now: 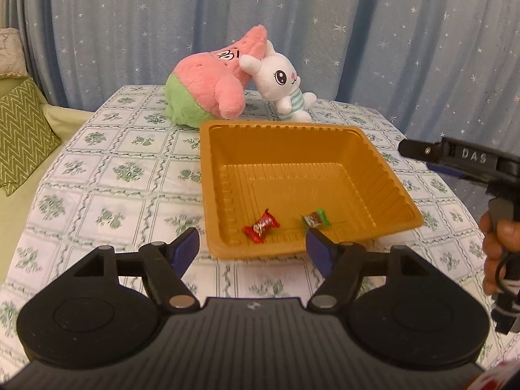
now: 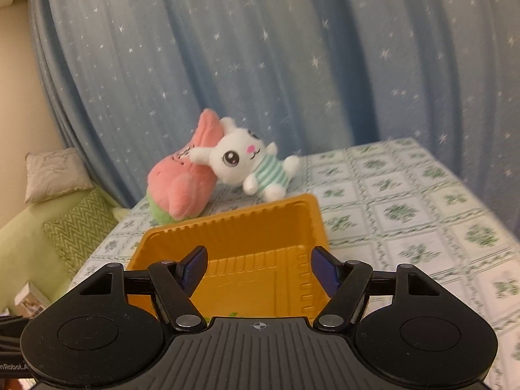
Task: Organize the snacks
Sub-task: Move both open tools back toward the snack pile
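two wrapped candies (image 1: 261,226) (image 1: 316,219) in one gold tray (image 1: 208,169), two plush toys (image 1: 208,91) (image 1: 282,81) behind.

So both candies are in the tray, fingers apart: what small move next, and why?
Probably draw the left gripper back from the tray. The red candy and green candy lie loose on its floor, its open fingers hold nothing, and no other snack shows on the tablecloth.
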### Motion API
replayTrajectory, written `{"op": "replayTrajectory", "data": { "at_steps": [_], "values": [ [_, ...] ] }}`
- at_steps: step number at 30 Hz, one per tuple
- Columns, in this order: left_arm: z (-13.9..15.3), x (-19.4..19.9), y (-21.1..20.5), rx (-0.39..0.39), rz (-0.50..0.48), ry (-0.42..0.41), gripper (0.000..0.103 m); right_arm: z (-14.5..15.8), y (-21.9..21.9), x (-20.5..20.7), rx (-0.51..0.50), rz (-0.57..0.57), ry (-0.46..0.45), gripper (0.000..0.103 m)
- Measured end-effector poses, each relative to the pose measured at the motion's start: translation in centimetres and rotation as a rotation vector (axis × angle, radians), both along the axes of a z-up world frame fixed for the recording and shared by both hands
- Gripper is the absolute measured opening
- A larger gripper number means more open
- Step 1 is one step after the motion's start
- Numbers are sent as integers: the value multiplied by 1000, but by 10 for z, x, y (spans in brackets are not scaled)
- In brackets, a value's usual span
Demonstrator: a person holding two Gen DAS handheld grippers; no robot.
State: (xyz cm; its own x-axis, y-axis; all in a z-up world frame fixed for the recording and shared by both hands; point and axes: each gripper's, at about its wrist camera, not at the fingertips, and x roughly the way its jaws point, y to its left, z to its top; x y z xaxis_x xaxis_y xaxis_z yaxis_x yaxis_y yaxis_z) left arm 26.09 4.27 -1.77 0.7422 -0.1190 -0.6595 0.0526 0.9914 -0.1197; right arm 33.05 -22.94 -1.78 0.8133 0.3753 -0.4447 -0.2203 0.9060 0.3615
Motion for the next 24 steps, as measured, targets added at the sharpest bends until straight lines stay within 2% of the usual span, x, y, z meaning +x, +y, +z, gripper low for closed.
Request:
{"op": "replayTrajectory", "data": {
  "at_steps": [10,19,24],
  "values": [
    [19,-68,-10,17,-41,-5,72,22,4,-85,-92,-39,-46,70],
    [28,-136,-8,-19,-17,3,72,16,7,-182,-113,-60,28,70],
    [30,-171,-11,-9,-18,-1,72,10,6,-227,-118,-78,72,70]
  ]
}}
